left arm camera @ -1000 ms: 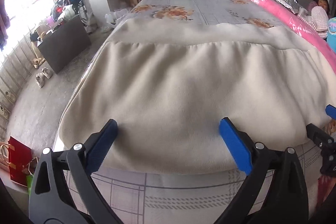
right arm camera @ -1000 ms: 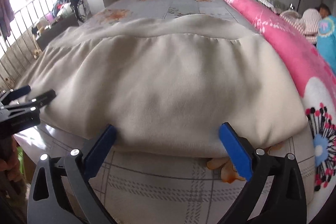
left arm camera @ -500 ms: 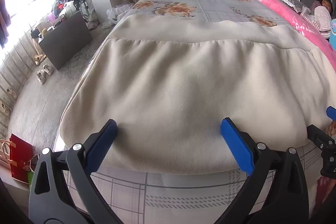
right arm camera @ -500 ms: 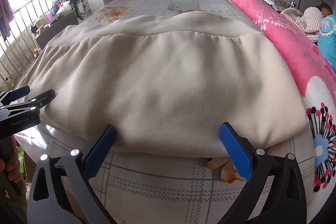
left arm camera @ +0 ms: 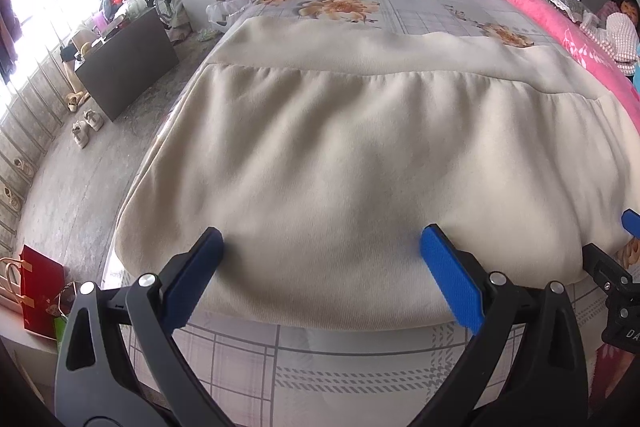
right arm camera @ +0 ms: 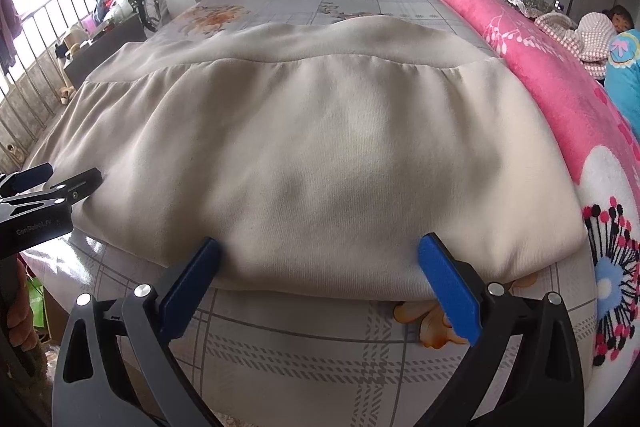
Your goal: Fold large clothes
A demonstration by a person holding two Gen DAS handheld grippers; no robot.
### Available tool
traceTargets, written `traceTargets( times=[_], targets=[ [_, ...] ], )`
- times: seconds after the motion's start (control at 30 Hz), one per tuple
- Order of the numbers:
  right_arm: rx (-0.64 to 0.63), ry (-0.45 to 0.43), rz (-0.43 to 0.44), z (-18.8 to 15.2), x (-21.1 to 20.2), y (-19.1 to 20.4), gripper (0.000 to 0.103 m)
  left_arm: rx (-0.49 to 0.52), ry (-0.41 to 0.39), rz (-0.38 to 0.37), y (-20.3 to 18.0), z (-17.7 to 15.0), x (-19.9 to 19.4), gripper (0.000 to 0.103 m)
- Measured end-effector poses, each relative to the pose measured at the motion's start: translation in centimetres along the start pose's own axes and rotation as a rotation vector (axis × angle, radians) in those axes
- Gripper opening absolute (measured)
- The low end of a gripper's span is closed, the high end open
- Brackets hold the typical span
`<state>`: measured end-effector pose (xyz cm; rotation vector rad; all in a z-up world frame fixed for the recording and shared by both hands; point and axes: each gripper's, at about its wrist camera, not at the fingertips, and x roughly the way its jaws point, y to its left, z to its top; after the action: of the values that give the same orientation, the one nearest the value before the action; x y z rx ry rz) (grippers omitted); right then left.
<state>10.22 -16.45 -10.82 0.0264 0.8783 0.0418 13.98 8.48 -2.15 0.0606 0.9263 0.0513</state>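
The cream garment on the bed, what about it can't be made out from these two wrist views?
- Cream garment, both views: what kind of clothing it is; sleeves or legs are tucked under or absent.
- Its near edge: layers beneath are hidden by the top layer.
- Its right corner, left wrist view: cut off by the frame edge and the right gripper.
- Contact: whether the open jaws of either gripper touch the cloth.

Cream garment (left arm camera: 352,163), thick soft fabric, lies folded flat across the near end of the bed; gathered seam and plain band at its far edge.
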Motion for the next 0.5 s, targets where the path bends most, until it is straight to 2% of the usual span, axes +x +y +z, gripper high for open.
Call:
traceTargets(
  times=[0.5],
  targets=[
    [0.001, 0.025, -0.01, 0.24, 0.12, 0.14, 0.097, 0.001, 0.008, -0.009, 0.13, 0.02, 0.19, 0.096]
  ],
)
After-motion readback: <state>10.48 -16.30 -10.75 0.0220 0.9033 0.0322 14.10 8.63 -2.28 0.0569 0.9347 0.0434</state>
